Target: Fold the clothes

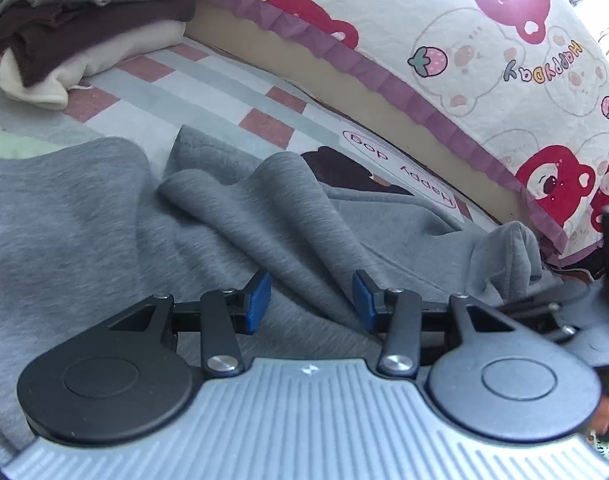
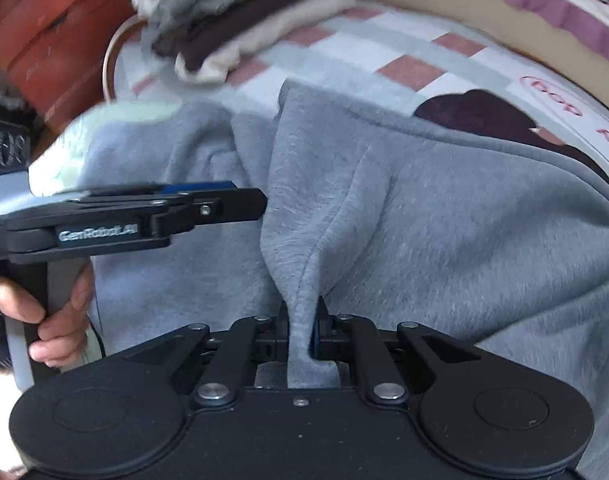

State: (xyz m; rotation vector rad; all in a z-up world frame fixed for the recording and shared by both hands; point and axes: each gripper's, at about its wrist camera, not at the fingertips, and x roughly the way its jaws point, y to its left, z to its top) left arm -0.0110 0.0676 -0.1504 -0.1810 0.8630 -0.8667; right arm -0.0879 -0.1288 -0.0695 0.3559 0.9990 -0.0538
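A fold of the grey garment (image 2: 424, 220) was pinched in the right tool (image 2: 302, 332). The left tool (image 1: 311, 300) was held spread above the garment, gripping nothing. The garment lay rumpled and unfolded. Beyond the garment, a folded stack (image 1: 76, 28) was noted; folding judged partly complete.
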